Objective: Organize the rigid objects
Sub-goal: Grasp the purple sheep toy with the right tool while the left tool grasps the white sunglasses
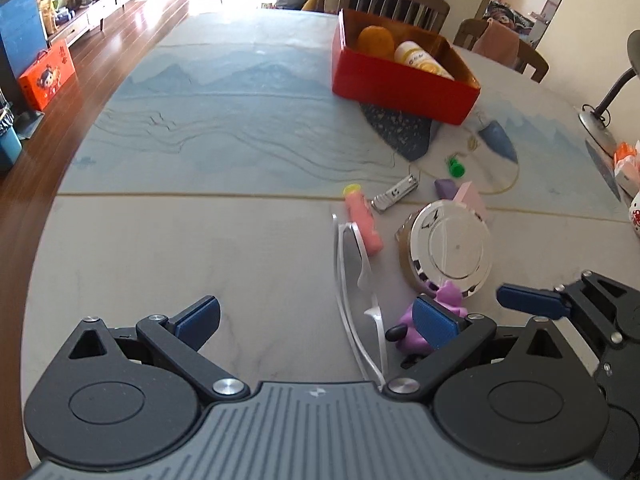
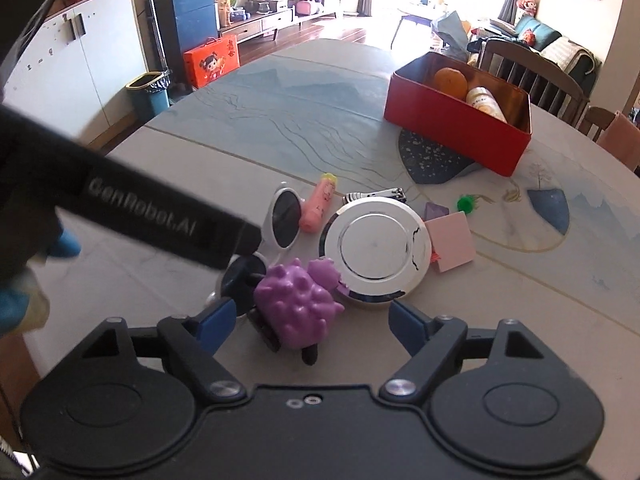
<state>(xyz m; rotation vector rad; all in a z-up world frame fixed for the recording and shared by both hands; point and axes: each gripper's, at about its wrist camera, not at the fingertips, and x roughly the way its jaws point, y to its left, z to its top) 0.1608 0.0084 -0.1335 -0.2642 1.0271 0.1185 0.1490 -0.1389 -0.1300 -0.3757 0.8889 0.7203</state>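
Right wrist cam: right gripper jaws wide, straddling purple toy, not clamped. Left gripper jaws wide, empty. Red box held orange + bottle only; sunglasses, tin, clippers etc. left on tabletop. Early stage imo.

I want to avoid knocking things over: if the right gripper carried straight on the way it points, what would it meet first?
Most likely the purple toy, which sits between the open pads of the right gripper. The round silver tin lies just beyond it. Depth is hard to judge here.
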